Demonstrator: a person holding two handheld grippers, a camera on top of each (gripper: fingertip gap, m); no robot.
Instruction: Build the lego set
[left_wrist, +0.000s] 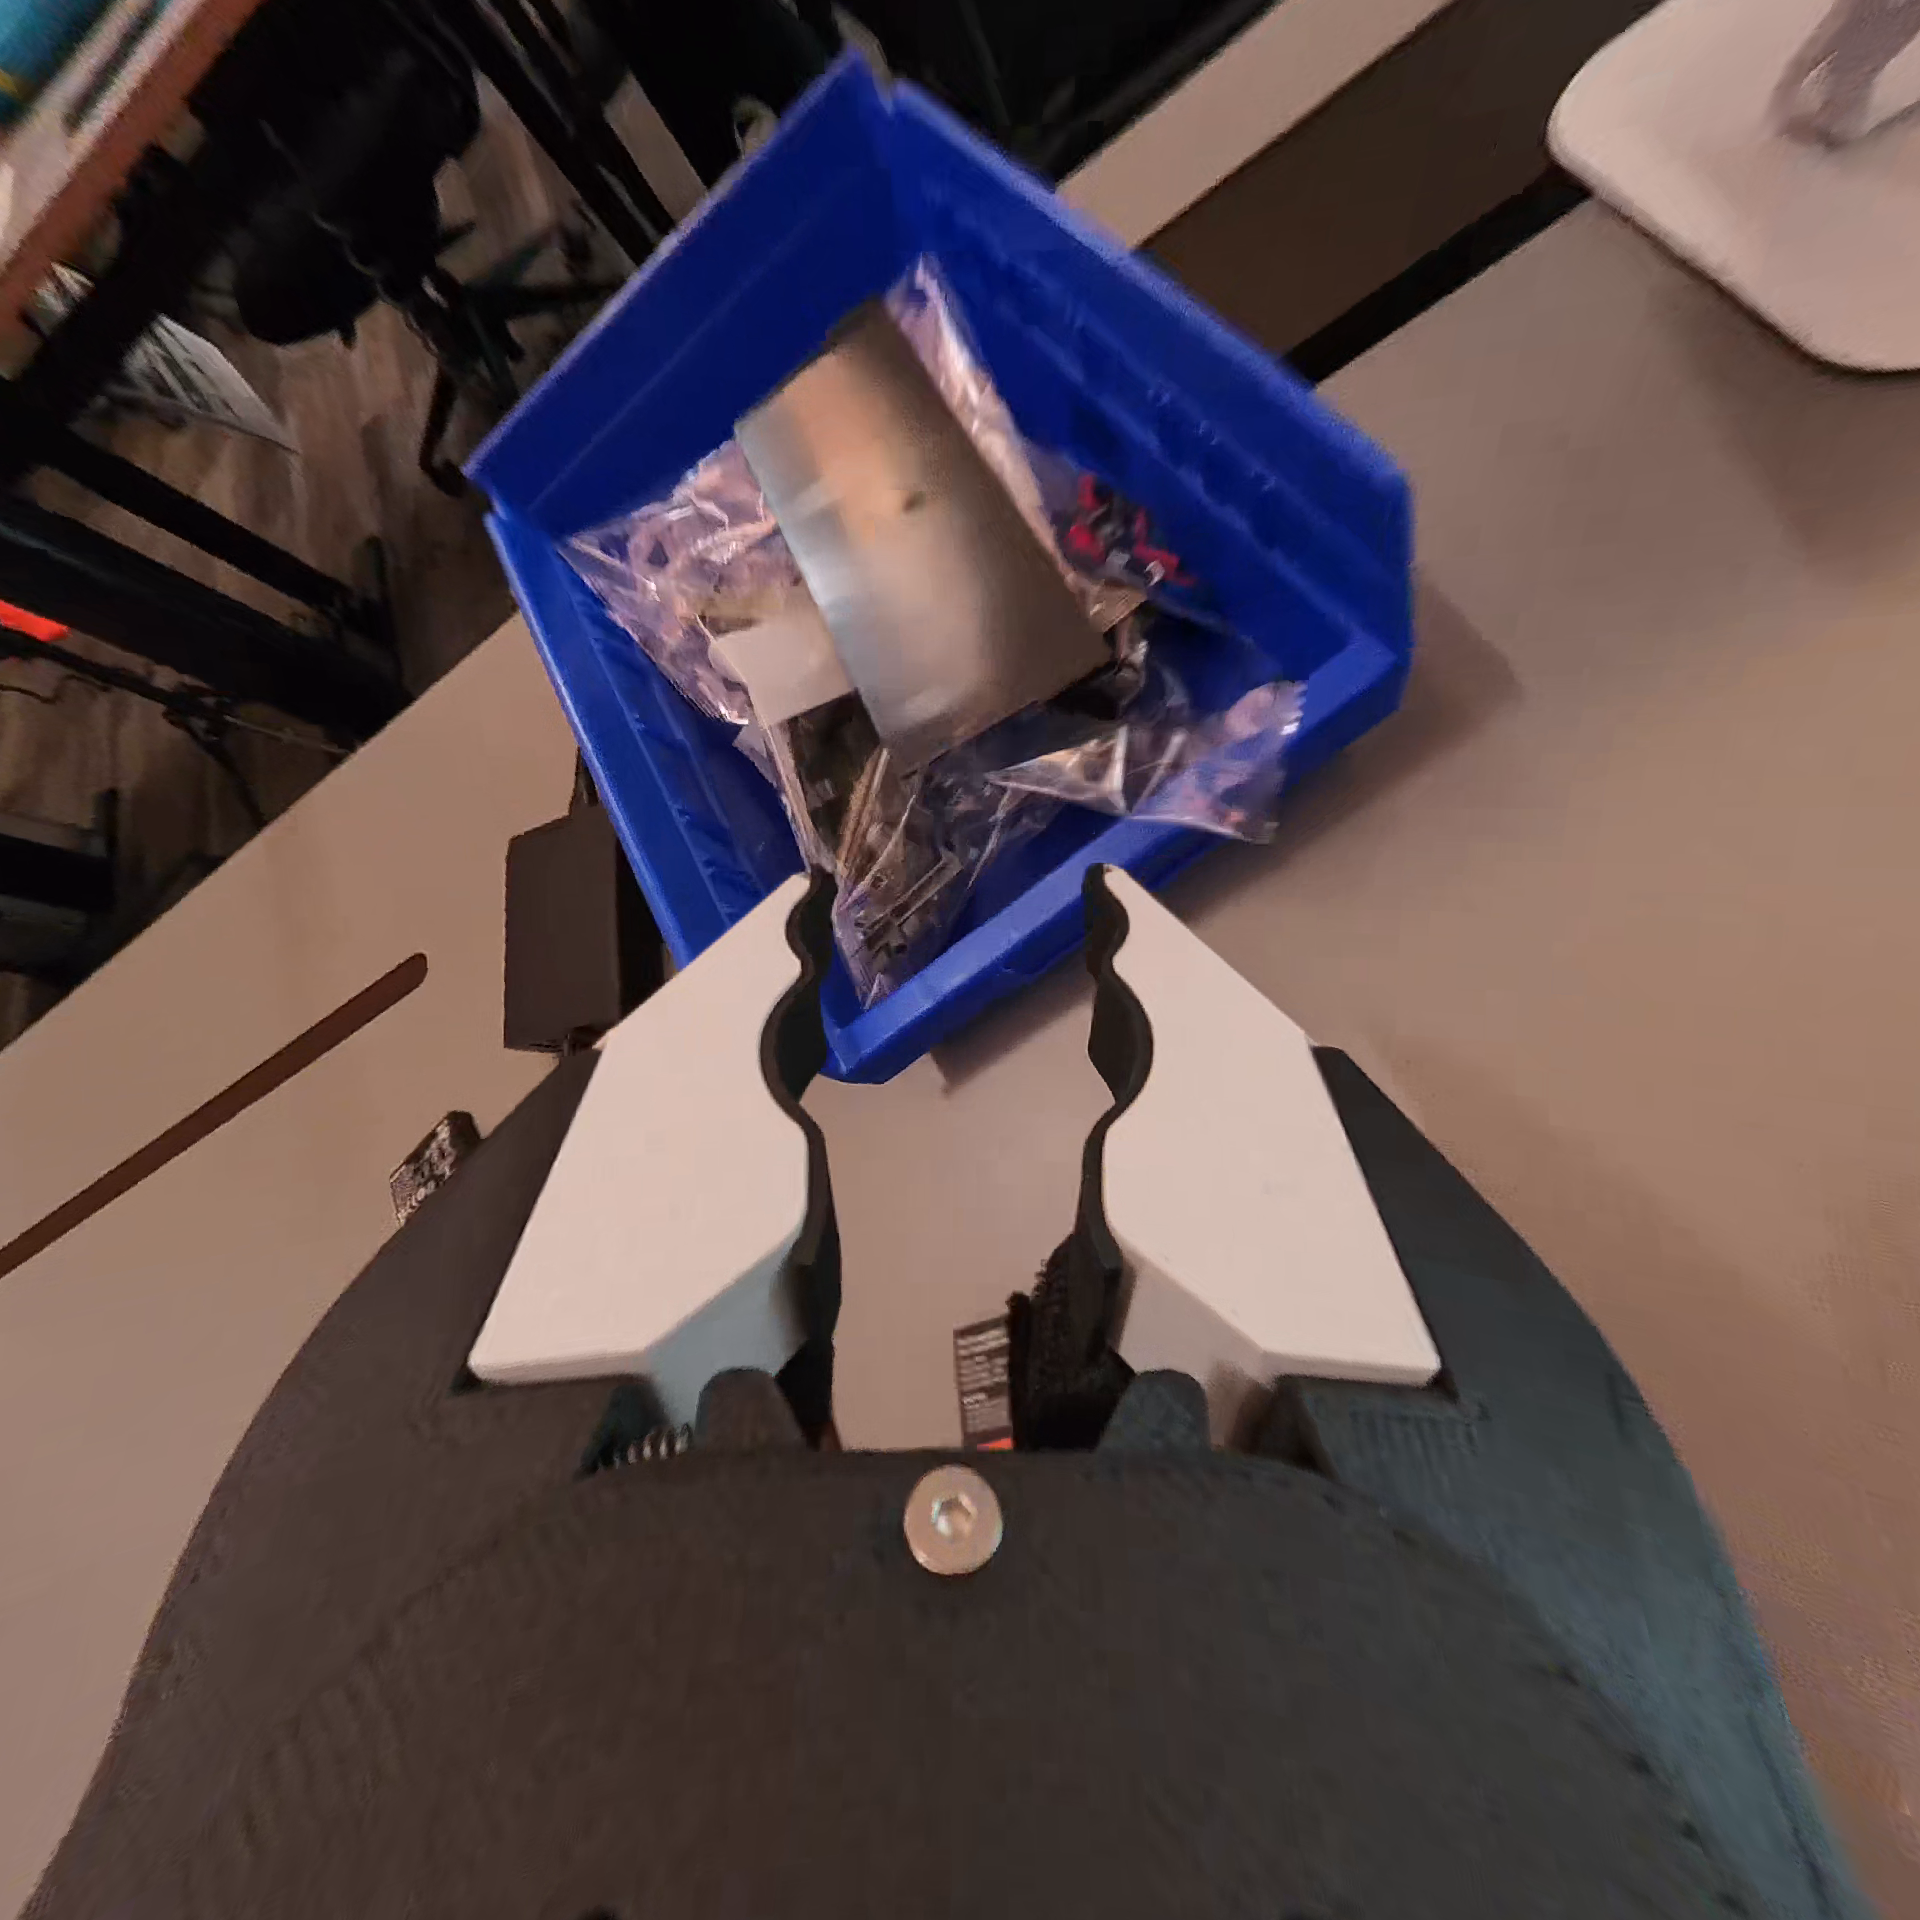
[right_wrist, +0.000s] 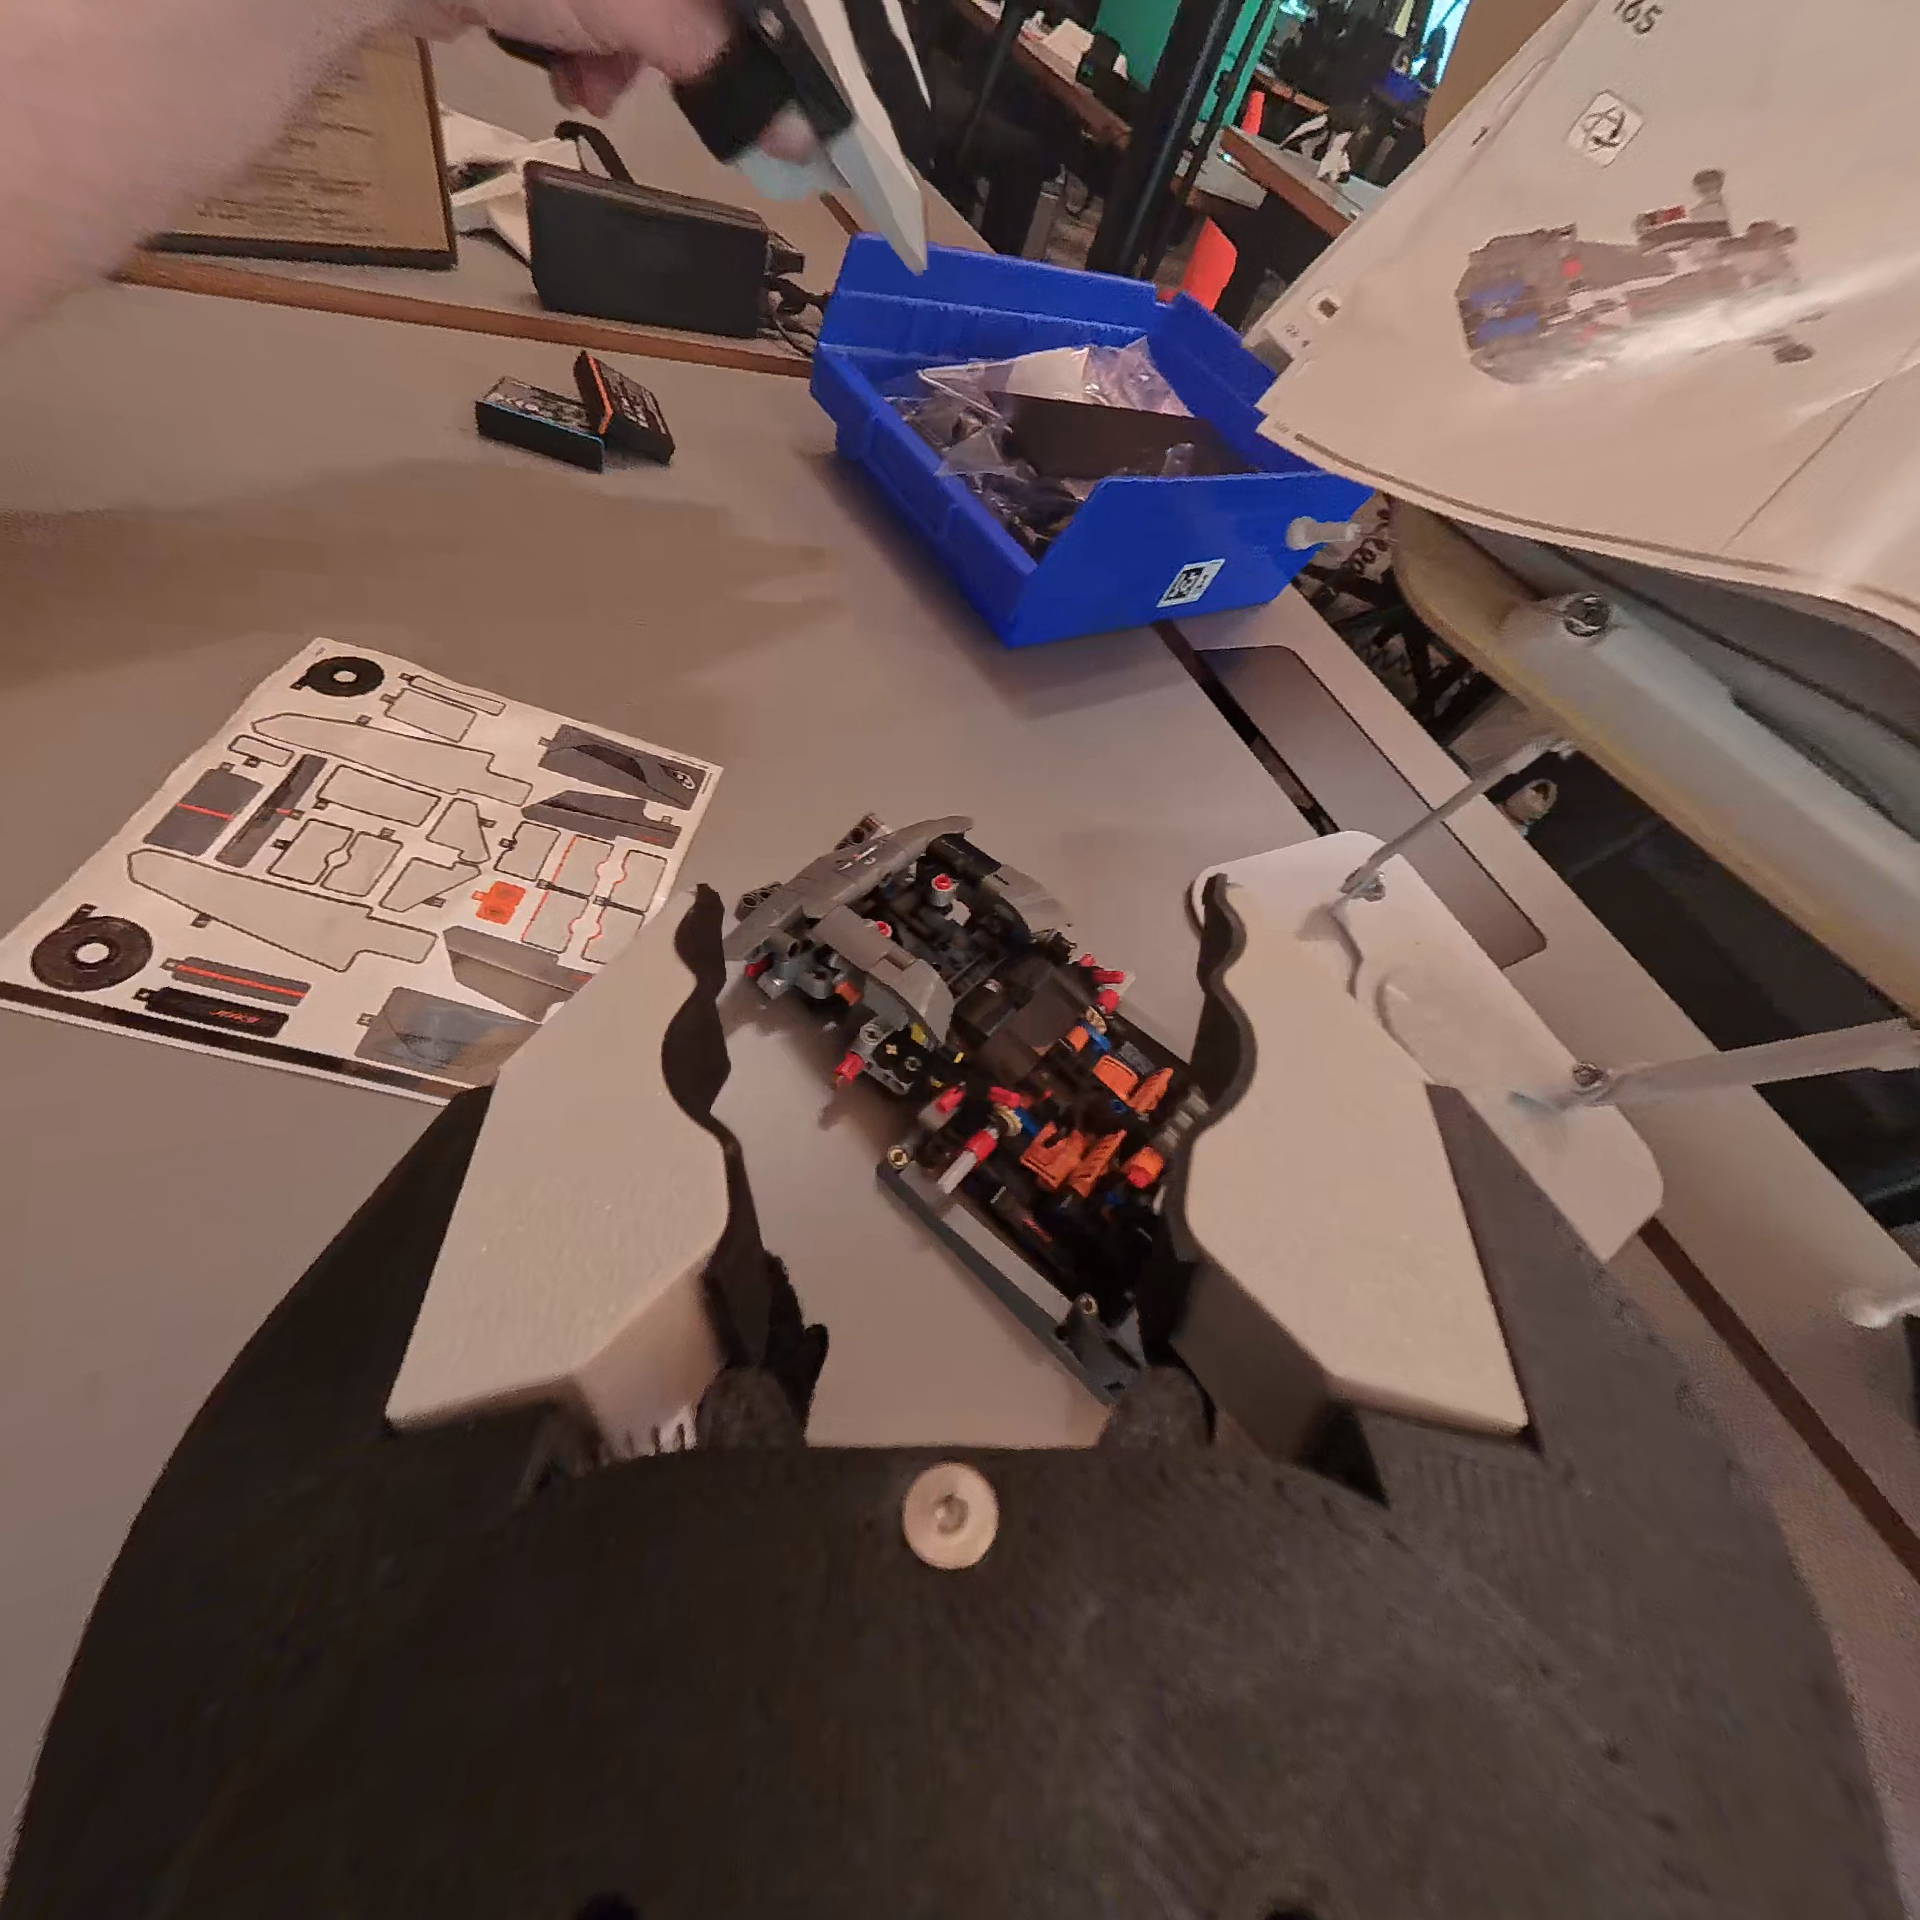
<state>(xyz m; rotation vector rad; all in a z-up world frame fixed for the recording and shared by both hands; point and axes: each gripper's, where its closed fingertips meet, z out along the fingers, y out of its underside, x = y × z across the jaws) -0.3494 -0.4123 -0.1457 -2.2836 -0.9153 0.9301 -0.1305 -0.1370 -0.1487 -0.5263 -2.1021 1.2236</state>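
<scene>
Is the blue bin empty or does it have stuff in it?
Not empty. The blue bin holds clear plastic bags of parts, with a flat grey sheet lying on top.

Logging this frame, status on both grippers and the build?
Left gripper open, at blue bin of parts bags. Right gripper open, over partly built lego model. Sticker sheet alongside, not blocking.

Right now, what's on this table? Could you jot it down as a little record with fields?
surface: grey table
bin: blue bin holding clear bags of parts
model: half-built lego model, on the table
paper: sticker sheet, flat, beside the model
left gripper: jaws open, above the bin
right gripper: jaws open, over the model
</scene>
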